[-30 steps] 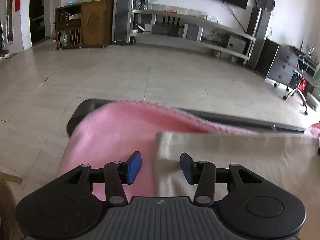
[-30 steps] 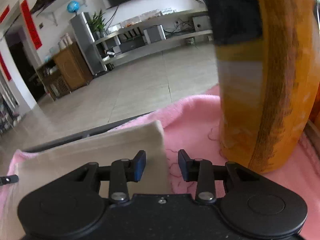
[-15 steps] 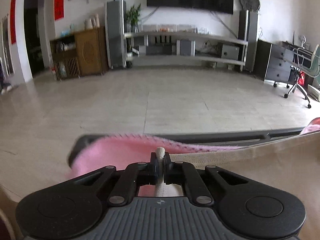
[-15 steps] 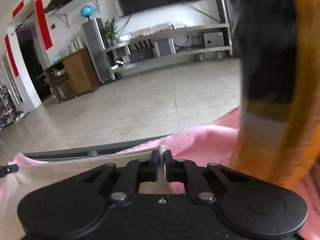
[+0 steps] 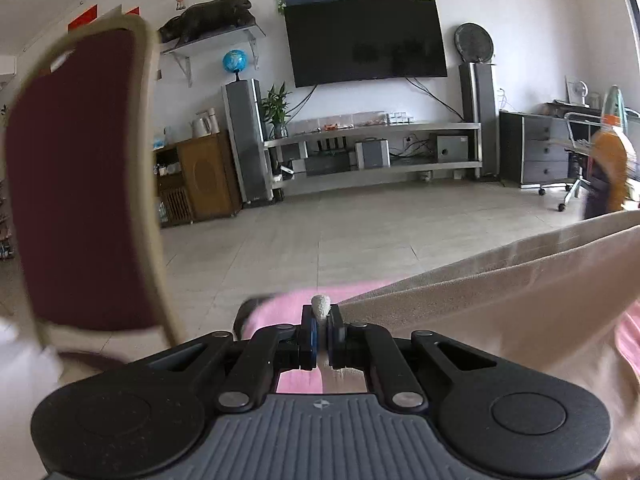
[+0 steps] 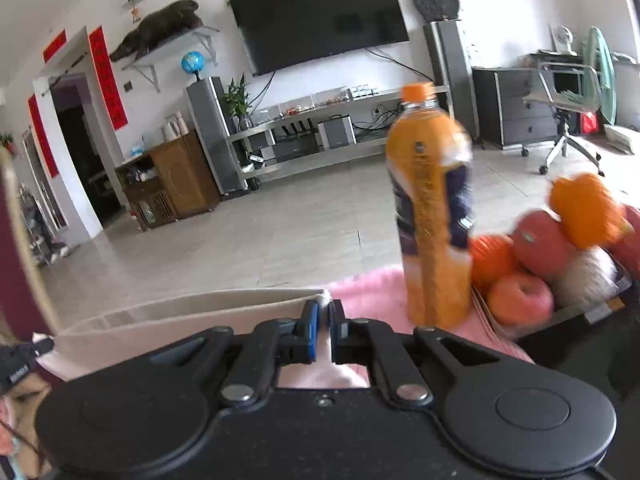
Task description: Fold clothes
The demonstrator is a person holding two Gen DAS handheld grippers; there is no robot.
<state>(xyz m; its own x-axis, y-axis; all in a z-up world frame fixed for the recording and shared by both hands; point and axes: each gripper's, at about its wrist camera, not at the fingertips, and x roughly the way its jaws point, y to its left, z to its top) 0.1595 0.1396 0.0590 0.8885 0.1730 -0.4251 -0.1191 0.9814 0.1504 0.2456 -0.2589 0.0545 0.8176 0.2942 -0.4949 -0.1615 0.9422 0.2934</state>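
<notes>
A: Cloth (image 5: 480, 304) status? Beige, one corner in each gripper, lifted over the pink blanket (image 6: 368, 288).
B: Left gripper (image 5: 319, 334): jaws closed on a corner, a nub of fabric pokes out past the tips. Cloth runs off to the right in two layers.
A: Right gripper (image 6: 323, 332): same, jaws clamped on the other corner, cloth stretches left.
B: Surroundings?
A: Orange bottle (image 6: 430, 216) upright on the blanket, just right of the right gripper. Fruit (image 6: 532, 264) beside it. Red chair back (image 5: 80, 176) at left, blurred.
</notes>
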